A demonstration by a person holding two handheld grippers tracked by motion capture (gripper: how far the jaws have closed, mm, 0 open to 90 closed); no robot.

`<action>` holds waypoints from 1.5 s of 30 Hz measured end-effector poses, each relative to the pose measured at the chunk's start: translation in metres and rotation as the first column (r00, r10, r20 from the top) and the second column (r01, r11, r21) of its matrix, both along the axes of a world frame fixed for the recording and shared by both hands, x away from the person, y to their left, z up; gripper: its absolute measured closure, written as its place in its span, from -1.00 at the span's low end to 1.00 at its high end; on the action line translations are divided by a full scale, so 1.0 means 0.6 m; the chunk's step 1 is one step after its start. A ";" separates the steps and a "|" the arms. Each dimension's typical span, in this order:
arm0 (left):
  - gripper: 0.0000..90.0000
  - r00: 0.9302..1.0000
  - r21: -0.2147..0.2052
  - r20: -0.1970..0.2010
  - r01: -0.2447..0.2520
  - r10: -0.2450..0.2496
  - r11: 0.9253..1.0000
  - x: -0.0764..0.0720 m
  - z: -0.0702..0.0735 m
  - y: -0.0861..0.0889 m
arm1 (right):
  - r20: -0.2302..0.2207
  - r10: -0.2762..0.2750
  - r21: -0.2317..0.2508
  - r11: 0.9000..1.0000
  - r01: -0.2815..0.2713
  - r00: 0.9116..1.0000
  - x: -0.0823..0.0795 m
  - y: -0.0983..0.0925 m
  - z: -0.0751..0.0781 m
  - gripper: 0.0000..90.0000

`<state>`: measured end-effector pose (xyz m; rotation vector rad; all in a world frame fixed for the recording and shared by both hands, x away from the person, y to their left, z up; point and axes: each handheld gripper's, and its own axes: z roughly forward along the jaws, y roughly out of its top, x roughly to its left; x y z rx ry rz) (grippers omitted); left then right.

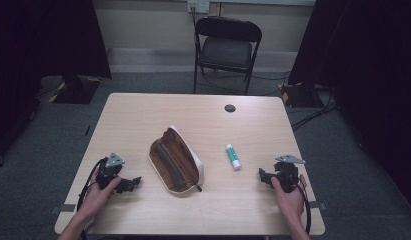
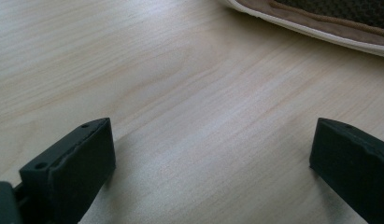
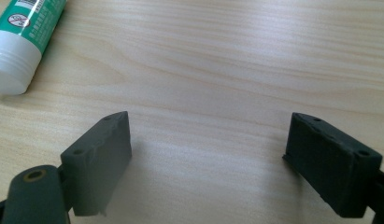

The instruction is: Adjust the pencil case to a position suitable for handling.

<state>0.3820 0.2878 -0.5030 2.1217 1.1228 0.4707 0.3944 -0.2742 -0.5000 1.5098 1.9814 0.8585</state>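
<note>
High view: a pale wooden surface [image 1: 143, 115] carries an open pencil case [image 1: 175, 159], brown inside with a white outer edge, lying at a slant near the middle. To its right, apart from it, lies a glue stick [image 1: 233, 156] with a green label and white cap, also at a slant. A small dark round spot [image 1: 230, 108] sits on the far part of the surface. Behind the surface stands a black folding chair [image 1: 226, 50].

The left claw [image 1: 135, 181] rests low near the front left part of the surface, held by the left hand [image 1: 100, 192], and points toward the pencil case without touching it. The right claw [image 1: 262, 176] sits near the front right, held by the right hand [image 1: 289, 197], and points left toward the glue stick, near it but apart.

In the left gripper view, the left claw [image 2: 210, 158] stands wide open with bare wood between its jaws; the pencil case's [image 2: 320, 23] white edge and brown lining cross the top right corner, well ahead of the jaws.

In the right gripper view, the right claw [image 3: 208, 154] is likewise spread wide with nothing between its jaws. The glue stick [image 3: 24, 39] lies at the top left, cap end nearer, ahead of the left jaw and not touching it.
</note>
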 end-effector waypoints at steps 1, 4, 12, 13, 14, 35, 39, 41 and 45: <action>-1.00 1.000 -0.003 0.000 -0.002 0.002 1.000 0.000 0.000 0.000 | 0.000 0.000 0.000 1.000 0.000 1.000 0.000 0.000 0.000 -0.70; -1.00 1.000 -0.001 0.000 -0.001 0.001 1.000 0.000 0.000 0.000 | -0.001 -0.006 0.001 1.000 0.006 1.000 0.000 0.001 0.000 -0.71; -1.00 1.000 -0.003 0.001 -0.002 0.002 1.000 0.000 0.000 0.000 | -0.022 0.013 -0.003 1.000 -0.013 1.000 -0.014 0.011 0.012 -0.62; -1.00 1.000 -0.004 0.000 -0.002 0.002 1.000 0.000 0.000 0.000 | -0.016 0.020 0.006 1.000 -0.020 1.000 -0.017 0.013 0.014 -0.60; -1.00 1.000 -0.004 0.000 -0.002 0.002 1.000 0.000 0.000 0.000 | -0.015 0.031 0.007 0.999 -0.031 0.999 -0.024 0.020 0.020 -0.55; -1.00 1.000 -0.002 0.001 -0.001 0.001 1.000 0.000 0.000 0.000 | 0.081 0.348 0.129 0.925 -0.356 0.934 -0.083 0.138 0.089 -0.05; -1.00 1.000 -0.002 0.001 -0.001 0.001 1.000 0.000 0.000 0.000 | 0.092 0.405 0.120 0.902 -0.414 0.909 -0.090 0.167 0.097 -0.06; -1.00 1.000 -0.002 0.001 -0.001 0.001 1.000 0.000 0.000 0.000 | 0.096 0.412 0.116 0.899 -0.422 0.906 -0.091 0.172 0.097 -0.06; -1.00 1.000 -0.001 0.002 0.000 0.000 1.000 0.000 0.000 0.000 | 0.114 0.469 0.120 0.869 -0.481 0.876 -0.092 0.205 0.104 -0.09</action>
